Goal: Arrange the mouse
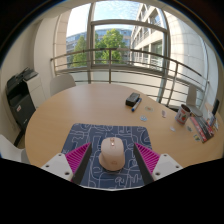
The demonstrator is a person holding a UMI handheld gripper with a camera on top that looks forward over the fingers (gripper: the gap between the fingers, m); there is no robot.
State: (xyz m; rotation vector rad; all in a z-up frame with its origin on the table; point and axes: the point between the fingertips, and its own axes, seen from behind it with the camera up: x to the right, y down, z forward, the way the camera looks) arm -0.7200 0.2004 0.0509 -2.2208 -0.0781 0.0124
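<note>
A pale beige mouse point(111, 153) lies on a dark blue mouse pad with white line drawings point(96, 133), which sits on a round wooden table point(90, 105). My gripper point(113, 158) is open, its pink-padded fingers point(78, 157) standing at either side of the mouse with a gap on each side. The mouse rests on the pad between the fingers.
A small black object point(133, 100) sits on the table beyond the pad. Several small items point(185, 115) and books lie at the table's far right. A black chair point(20, 98) stands at the left. Large windows with a railing are behind the table.
</note>
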